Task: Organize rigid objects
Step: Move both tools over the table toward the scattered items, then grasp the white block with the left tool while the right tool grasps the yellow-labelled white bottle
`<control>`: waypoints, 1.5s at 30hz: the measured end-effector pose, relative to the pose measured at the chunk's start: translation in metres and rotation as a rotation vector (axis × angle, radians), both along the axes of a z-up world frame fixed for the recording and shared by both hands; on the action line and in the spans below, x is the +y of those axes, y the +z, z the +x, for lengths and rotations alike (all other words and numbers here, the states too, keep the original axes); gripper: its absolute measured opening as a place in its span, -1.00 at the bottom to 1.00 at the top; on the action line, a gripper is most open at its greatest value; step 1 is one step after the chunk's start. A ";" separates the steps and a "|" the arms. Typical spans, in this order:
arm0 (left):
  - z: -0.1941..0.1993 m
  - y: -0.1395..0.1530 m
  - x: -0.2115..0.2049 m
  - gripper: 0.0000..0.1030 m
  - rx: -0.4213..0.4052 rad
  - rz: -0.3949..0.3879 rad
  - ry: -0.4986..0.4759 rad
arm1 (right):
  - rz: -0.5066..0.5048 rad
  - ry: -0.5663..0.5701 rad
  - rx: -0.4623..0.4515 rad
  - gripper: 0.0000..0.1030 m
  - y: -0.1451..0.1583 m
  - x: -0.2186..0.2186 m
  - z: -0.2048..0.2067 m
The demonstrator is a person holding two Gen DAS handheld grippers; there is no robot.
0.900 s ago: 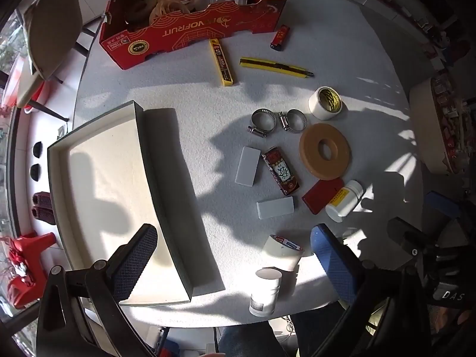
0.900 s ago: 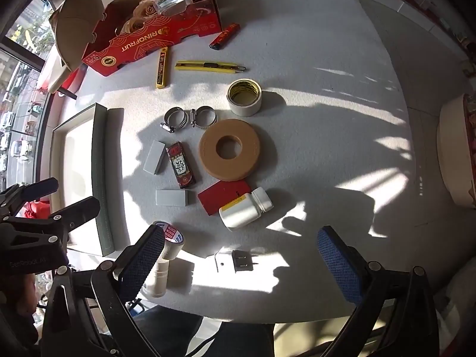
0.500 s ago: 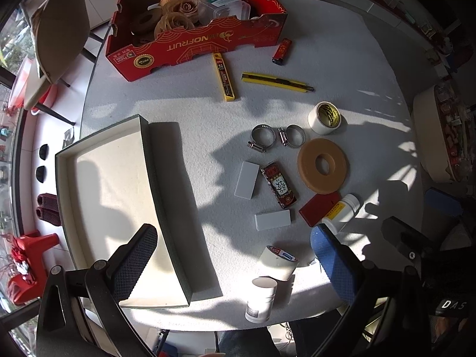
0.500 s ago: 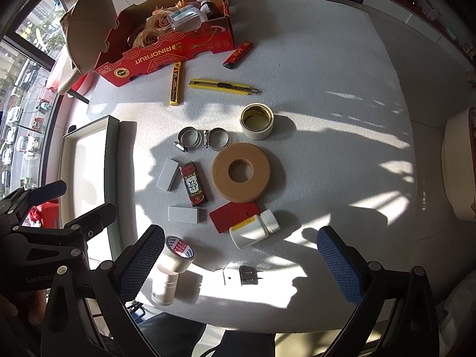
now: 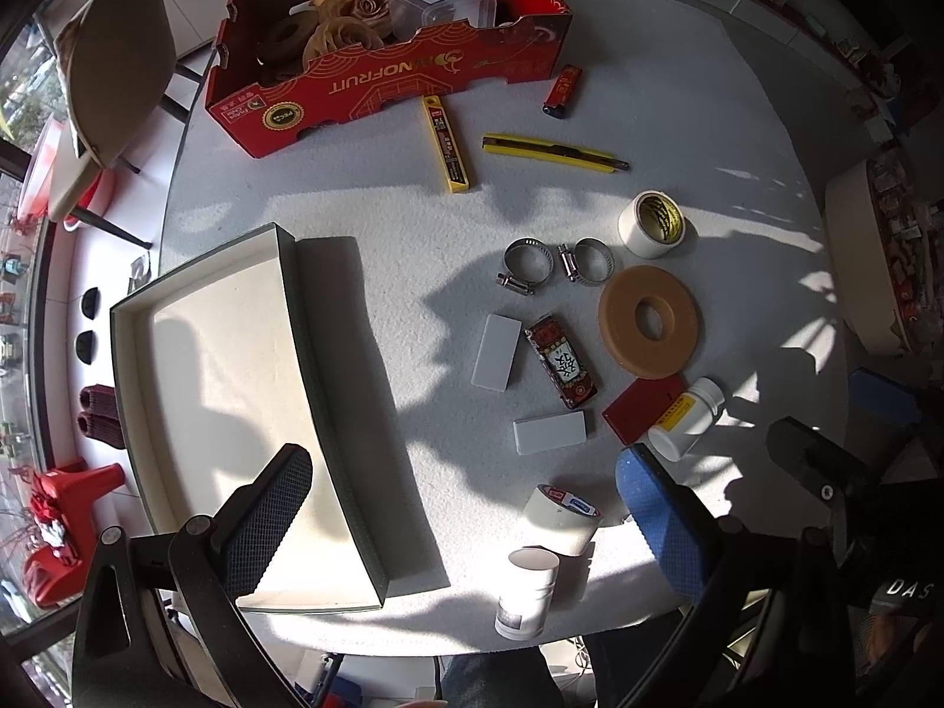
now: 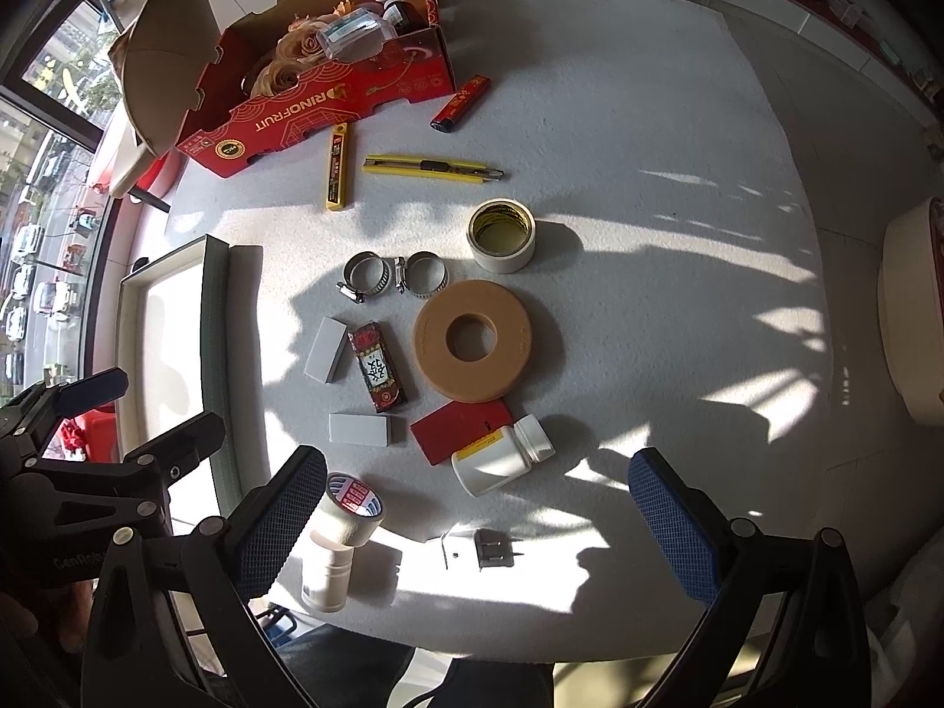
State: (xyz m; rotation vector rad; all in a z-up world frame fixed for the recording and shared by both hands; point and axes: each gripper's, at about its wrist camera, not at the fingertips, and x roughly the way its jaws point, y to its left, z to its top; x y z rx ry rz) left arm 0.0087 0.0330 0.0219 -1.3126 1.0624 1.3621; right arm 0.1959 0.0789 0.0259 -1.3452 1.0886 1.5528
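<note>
Since the earlier frames, both views have pulled back from the round desk (image 5: 678, 76): the scattered items read smaller and more of the desk's far edge shows. Nothing on the desk has shifted. The inspector judges that both claws have risen to survey height and that sorting has not begun.

The left claw (image 5: 466, 522) stands fully released, with nothing between its fingers. It hangs over the near edge, one finger above the empty white tray (image 5: 194, 366). The right claw (image 6: 478, 510) is likewise spread wide and grasps nothing.

The objects to be organized all lie loose on the desk, outside the tray:
- hose clamps (image 5: 554, 262)
- tan foam ring (image 5: 649, 321)
- two grey blocks (image 5: 497, 352)
- white pill bottle (image 6: 501, 463)
- red card (image 6: 457, 428)
- tape rolls (image 6: 501, 234)
- yellow utility knife (image 6: 430, 168)
- blade case (image 6: 336, 168)
- red lighter (image 6: 460, 102)

Legible writing: the red carton (image 6: 330, 106) reads "RINOFRUIT", upside down in both views. The decorated red pack (image 6: 377, 366) bears large characters that cannot be read with confidence. Print on the tape roll at the near edge (image 6: 351, 504) is too small to make out.
</note>
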 end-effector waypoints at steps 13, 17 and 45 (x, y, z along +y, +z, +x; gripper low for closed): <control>-0.001 -0.014 0.000 1.00 -0.009 -0.021 0.000 | -0.075 0.008 -0.018 1.00 -0.015 -0.001 0.007; -0.001 -0.021 -0.001 1.00 0.005 -0.038 -0.001 | -0.079 0.003 -0.018 1.00 -0.023 -0.005 0.011; 0.003 -0.097 0.001 1.00 0.088 -0.137 -0.047 | -0.185 0.072 -0.084 1.00 -0.087 -0.047 0.031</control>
